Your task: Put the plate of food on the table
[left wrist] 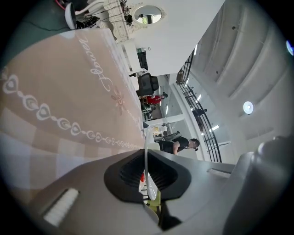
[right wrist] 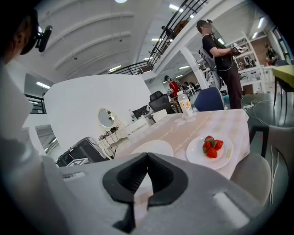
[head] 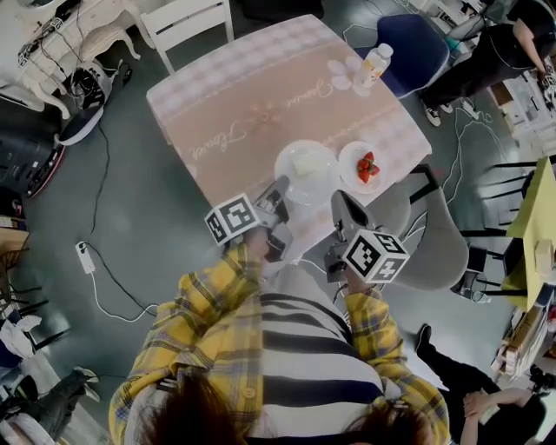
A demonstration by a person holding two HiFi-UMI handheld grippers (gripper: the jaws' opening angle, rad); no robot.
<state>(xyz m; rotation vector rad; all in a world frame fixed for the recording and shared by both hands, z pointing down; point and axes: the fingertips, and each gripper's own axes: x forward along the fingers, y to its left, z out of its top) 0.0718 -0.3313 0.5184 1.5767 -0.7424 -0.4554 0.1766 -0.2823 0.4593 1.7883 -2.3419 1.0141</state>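
1. The plate of food, white with a pale block on it, is over the near edge of the table, a little right of the middle of the head view. In the right gripper view it looks flat on the pink cloth. I cannot tell whether its underside fully rests there.
2. The left gripper reaches it from the lower left. In its own view the jaws are clenched on the plate's thin white rim, seen edge-on.
3. The right gripper hangs just below the plate's right side, apart from it. Its jaws are pressed together at the tips with nothing between them.
4. Just right of the plate of food is a smaller strawberry plate, with red strawberries on it. It also lies on the cloth near the table's right edge.
5. A bottle stands at the far right corner of the table, well apart from both plates.
6. A grey chair stands to the table's right and a white chair at the top edge of the head view.
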